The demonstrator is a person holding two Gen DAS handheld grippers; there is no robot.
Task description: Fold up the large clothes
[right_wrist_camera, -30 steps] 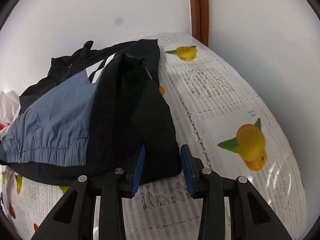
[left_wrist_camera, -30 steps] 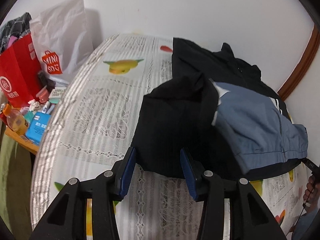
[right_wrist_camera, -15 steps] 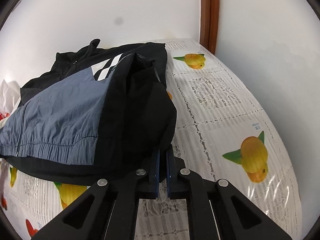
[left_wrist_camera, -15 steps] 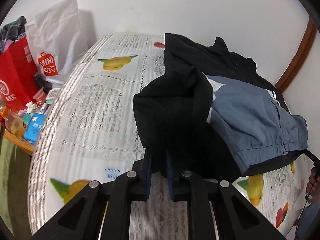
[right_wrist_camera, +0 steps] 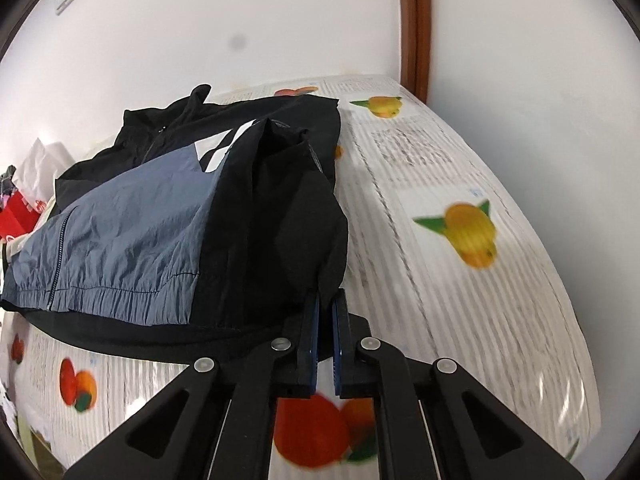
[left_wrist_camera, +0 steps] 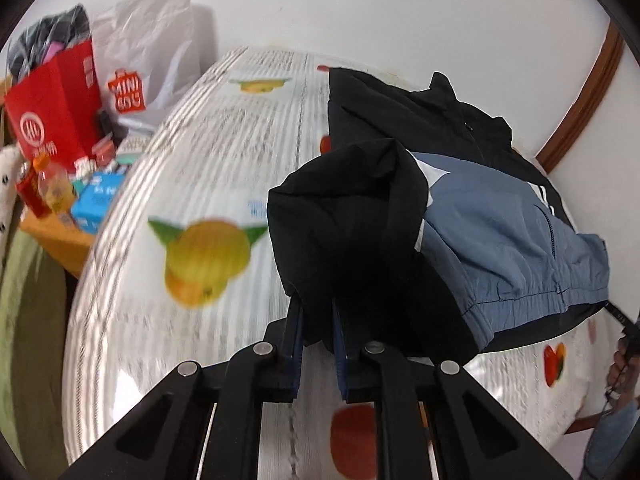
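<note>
A black and grey-blue jacket [left_wrist_camera: 500,232] lies on the table with its sleeves folded in over the front. My left gripper [left_wrist_camera: 318,312] is shut on the black fabric at the jacket's near left corner, and a bunched fold rises above its fingers. In the right wrist view the same jacket [right_wrist_camera: 132,236] spreads to the left. My right gripper [right_wrist_camera: 326,300] is shut on the black hem at the near right corner, which is lifted off the cloth.
A white tablecloth [left_wrist_camera: 224,160] printed with fruit covers the table [right_wrist_camera: 448,184]. Left of it stand a red paper bag [left_wrist_camera: 52,108], a white shopping bag [left_wrist_camera: 152,60], a bottle [left_wrist_camera: 52,184] and small boxes. White walls and brown door trim [right_wrist_camera: 414,20] close the back. A hand [left_wrist_camera: 624,360] shows at right.
Both grippers went from open around the jacket's near edge to shut on it, then pulled the hem toward the camera; the tablecloth pattern has shifted beneath and the black fabric is now lifted.
</note>
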